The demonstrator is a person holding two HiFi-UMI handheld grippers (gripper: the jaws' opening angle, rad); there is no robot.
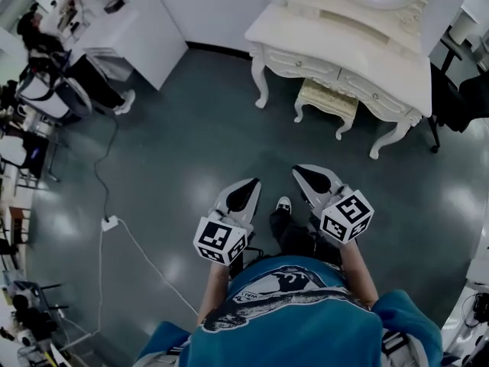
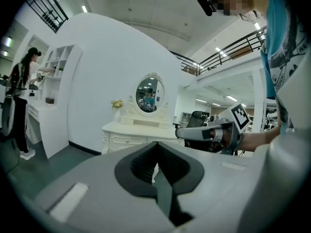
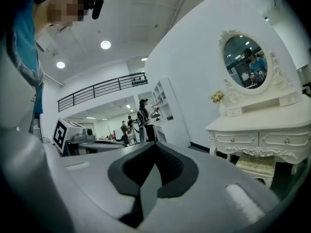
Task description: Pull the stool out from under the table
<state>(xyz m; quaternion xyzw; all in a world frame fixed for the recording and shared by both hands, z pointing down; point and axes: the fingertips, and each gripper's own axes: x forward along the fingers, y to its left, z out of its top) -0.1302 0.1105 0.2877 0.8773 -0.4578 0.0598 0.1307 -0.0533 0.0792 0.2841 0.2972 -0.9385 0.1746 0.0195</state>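
Stool (image 1: 327, 102) sits tucked under the table (image 1: 321, 33), long side running along the table front. From the table, we're well back, with the stool ahead. Right gripper (image 1: 307, 176) is nearer than left gripper (image 1: 246, 189). Both sets of jaws are together, nothing in them.

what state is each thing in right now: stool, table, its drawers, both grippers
stool, upright, tucked partly under the table, not yet pulled out, nothing touching it
table, standing by the wall, mirror upright on top
drawers, shut
left gripper, jaws shut, empty, well short of the stool
right gripper, jaws shut, empty, well short of the stool
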